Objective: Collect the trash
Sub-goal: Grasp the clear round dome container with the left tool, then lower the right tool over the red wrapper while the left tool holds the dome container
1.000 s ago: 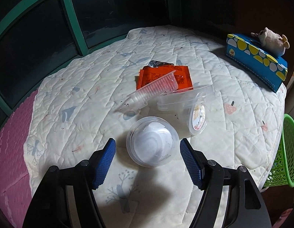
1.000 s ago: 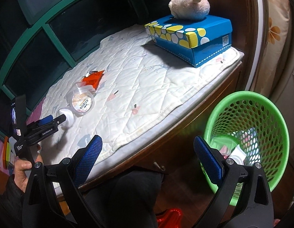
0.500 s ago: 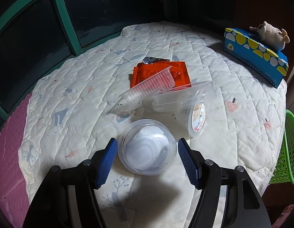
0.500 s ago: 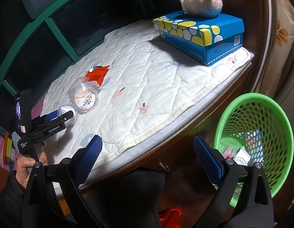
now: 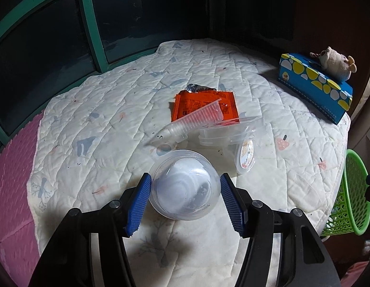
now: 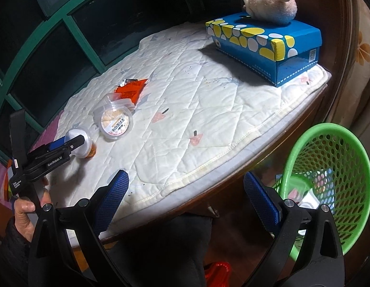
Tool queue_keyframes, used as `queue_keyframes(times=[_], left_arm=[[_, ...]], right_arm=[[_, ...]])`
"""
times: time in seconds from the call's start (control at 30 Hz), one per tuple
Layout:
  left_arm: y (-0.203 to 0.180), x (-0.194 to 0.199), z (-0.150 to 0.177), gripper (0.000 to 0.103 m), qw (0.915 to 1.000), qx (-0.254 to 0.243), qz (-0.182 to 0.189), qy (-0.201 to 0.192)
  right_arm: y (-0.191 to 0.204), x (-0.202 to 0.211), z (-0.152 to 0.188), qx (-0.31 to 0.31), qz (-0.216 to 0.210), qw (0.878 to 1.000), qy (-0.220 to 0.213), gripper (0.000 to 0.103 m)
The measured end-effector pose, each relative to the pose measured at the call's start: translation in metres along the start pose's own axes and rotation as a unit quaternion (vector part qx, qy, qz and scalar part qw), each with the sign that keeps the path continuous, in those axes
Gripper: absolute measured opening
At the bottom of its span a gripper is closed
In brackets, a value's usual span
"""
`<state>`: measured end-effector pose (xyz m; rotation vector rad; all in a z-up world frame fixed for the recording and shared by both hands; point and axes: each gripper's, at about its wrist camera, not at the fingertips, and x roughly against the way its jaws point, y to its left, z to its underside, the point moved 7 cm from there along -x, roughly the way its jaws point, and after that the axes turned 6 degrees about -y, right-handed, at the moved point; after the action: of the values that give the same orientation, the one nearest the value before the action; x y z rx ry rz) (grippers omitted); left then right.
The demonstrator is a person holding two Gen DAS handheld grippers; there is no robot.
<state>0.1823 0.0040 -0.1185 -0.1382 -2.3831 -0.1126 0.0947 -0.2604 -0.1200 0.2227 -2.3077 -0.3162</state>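
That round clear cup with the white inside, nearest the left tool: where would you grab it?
Across its round wall, one pad each side, coming in level from the near edge as the left tool does. The clear cup lies tipped toward the camera, curved sides exposed.

The left wrist camera looks forward and down along the left gripper (image 5: 185,201), close over the quilted mat (image 5: 108,124), and faces the dark window (image 5: 142,16). The right wrist camera sits behind the right gripper (image 6: 185,203), lower and farther back, past the mat's front edge, and looks across the mat. Both views share the mat, the domed cup (image 5: 183,189) (image 6: 81,142), the blue box (image 5: 316,91) (image 6: 266,45) and the green basket (image 5: 352,191) (image 6: 333,181).
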Motion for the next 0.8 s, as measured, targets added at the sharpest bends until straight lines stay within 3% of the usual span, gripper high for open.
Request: queue_keyframes(times=[0.37, 0.8], left_arm=[[0.041, 0.038, -0.005, 0.057, 0.9988, 0.042, -0.005, -0.026], [0.070, 0.040, 0.008, 0.057, 0.9969, 0.076, -0.003, -0.016]], right_arm=[[0.048, -0.024, -0.025, 0.048, -0.041, 0.998, 0.005, 0.096], [0.120, -0.069, -0.071, 0.140, -0.092, 0.986, 0.012, 0.096]])
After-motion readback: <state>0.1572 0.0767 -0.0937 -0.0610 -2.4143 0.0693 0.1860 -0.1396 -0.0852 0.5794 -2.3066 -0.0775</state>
